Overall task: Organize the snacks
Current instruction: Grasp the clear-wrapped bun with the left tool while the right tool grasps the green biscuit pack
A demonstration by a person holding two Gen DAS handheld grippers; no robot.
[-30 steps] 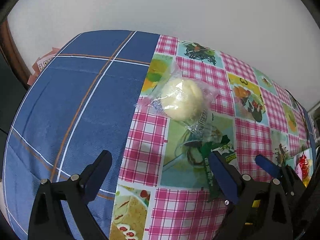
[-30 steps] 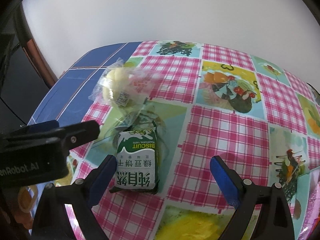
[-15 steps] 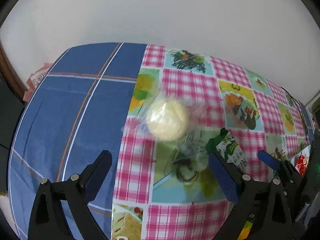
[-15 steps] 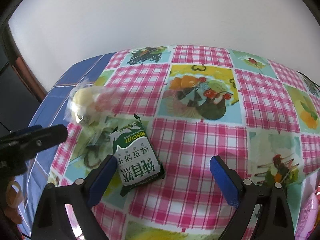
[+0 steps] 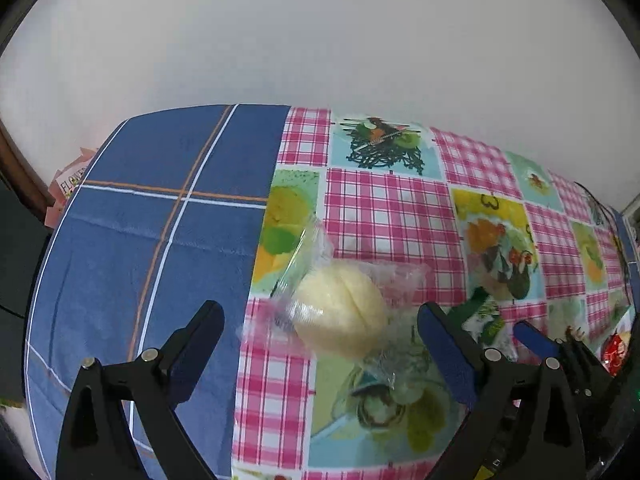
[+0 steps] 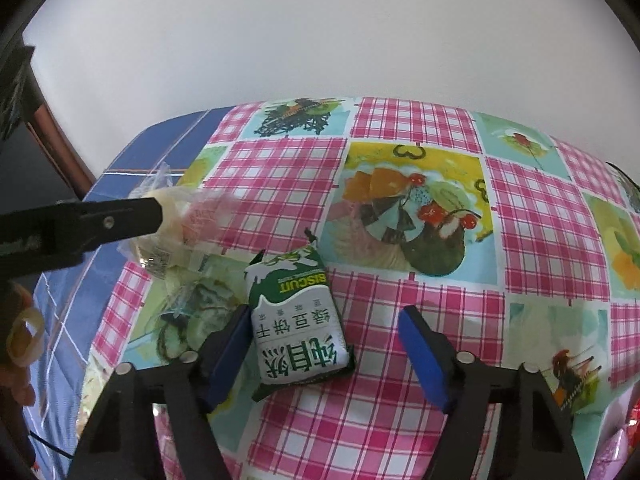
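A pale yellow bun in a clear plastic wrapper (image 5: pixel 340 320) lies on the pink checked tablecloth (image 5: pixel 384 216). My left gripper (image 5: pixel 320 336) is open, its fingers on either side of the bun and apart from it. The bun also shows in the right wrist view (image 6: pixel 172 224), partly behind the left gripper's finger (image 6: pixel 100 224). A green and white biscuit packet (image 6: pixel 298 324) lies flat between the fingers of my open right gripper (image 6: pixel 328 348), close to the left finger. In the left wrist view only a bit of the packet (image 5: pixel 482 320) shows.
A blue checked cloth (image 5: pixel 152 248) covers the table's left part. A white wall stands behind the table. A red wrapped snack (image 5: pixel 616 350) lies at the far right. A dark wooden frame (image 6: pixel 60 140) stands at the left.
My left gripper has moved forward so the bun now sits between its fingers. My right gripper has moved forward and the biscuit packet now lies between its fingers.
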